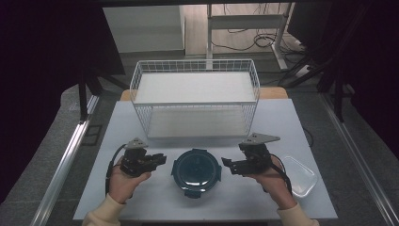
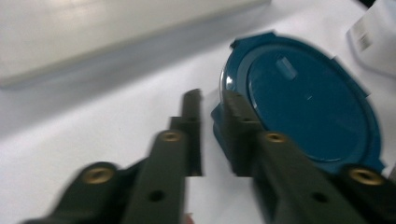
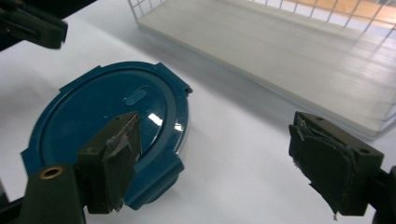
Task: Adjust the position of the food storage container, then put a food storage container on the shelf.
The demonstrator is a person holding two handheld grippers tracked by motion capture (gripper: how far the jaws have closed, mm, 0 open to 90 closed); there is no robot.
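Working the lid of the round container is the step I judge to be in hand. My left gripper [image 1: 159, 159] sits at the container's left side with its jaws a narrow gap apart; in the left gripper view nothing lies between the two black fingers [image 2: 191, 122], and one jaw stands just at the locking tab on the rim, touching or nearly so, though the blur keeps me from saying which. My right gripper [image 1: 229, 165] hovers at the container's right side, jaws spread wide and empty, one worn pad [image 3: 116, 161] above the lid's near tab and the other out over bare table. The round dark-blue plastic lid with four locking tabs [image 1: 196, 171] lies on its clear round container near the middle of the front edge of the white table [image 1: 155, 202], between both grippers. A clear, empty plastic tub [image 1: 301, 176] rests near the table's right edge, just beside my right hand. A white wire basket with a pale board in it [image 1: 195, 96] stands along the back edge. Next I would bring the left jaws squarely onto the left tab and work it, while the right gripper comes down to the opposite tab to steady the container so it cannot slide.
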